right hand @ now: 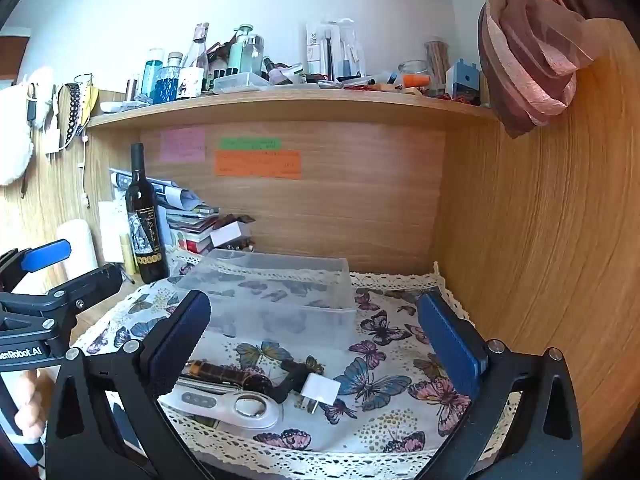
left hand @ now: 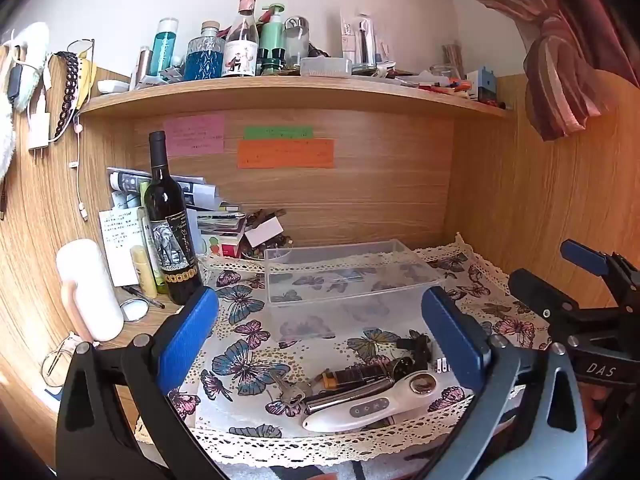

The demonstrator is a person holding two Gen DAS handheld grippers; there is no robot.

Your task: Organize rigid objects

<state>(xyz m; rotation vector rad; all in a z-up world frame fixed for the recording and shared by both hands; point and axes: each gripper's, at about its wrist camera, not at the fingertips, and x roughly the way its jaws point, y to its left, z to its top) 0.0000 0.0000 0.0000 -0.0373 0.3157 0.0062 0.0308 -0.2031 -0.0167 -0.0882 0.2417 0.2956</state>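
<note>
A clear plastic box (left hand: 348,276) (right hand: 276,300) stands empty on the butterfly cloth (left hand: 248,360) (right hand: 384,364). In front of it lies a pile of small items: a white handheld device with a round lens (left hand: 372,402) (right hand: 232,406), a dark cylindrical tool (left hand: 360,374) (right hand: 224,372), keys (left hand: 288,394), a silver bar (left hand: 348,392), a black clip (left hand: 418,346) (right hand: 290,380) and a white plug adapter (right hand: 320,392). My left gripper (left hand: 320,332) is open above the pile and holds nothing. My right gripper (right hand: 316,344) is open over the adapter, also holding nothing.
A dark wine bottle (left hand: 170,224) (right hand: 144,224) stands at the left with papers and books behind it. A white roll (left hand: 88,288) stands further left. A cluttered shelf (left hand: 288,92) runs overhead. A wooden wall (right hand: 540,240) closes the right side.
</note>
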